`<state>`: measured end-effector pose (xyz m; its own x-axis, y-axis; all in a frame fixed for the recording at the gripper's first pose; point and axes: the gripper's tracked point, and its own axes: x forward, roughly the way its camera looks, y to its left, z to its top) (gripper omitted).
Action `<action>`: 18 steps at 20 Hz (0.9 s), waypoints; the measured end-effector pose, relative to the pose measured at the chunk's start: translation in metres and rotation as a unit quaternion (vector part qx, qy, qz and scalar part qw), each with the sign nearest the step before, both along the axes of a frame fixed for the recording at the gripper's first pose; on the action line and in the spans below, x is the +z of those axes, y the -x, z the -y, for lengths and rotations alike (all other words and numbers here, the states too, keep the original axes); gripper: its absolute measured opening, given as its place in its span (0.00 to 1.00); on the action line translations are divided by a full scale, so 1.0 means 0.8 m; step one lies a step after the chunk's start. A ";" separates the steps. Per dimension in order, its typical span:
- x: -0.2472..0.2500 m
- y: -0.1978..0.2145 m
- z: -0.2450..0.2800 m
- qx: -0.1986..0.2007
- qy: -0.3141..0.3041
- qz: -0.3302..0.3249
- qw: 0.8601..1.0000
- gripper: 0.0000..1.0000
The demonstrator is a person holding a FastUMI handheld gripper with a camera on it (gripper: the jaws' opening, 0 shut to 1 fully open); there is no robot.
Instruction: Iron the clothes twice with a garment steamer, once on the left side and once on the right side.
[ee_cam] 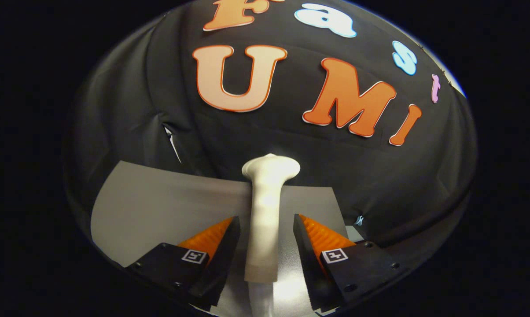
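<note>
Slim white plastic garment steamer (265, 215) between gripper (267, 229) fingers, long axis pointing away, flared head far end, over grey table (159, 202). Fingers spread, gaps visible both sides, not clamping.

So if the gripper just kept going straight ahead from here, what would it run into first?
Most likely the white garment steamer: its handle stands between the open gripper fingers with gaps on both sides, head just ahead. Past it lie the grey surface and black cloth wall; depth is uncertain.
</note>
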<state>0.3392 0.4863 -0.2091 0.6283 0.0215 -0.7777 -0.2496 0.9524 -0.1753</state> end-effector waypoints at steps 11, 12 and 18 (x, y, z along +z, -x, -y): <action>0.030 0.004 -0.003 0.003 -0.059 0.054 0.997 0.41; 0.048 0.006 0.002 0.011 -0.047 0.088 0.995 0.41; 0.146 0.086 -0.012 0.083 -0.099 0.185 0.974 0.40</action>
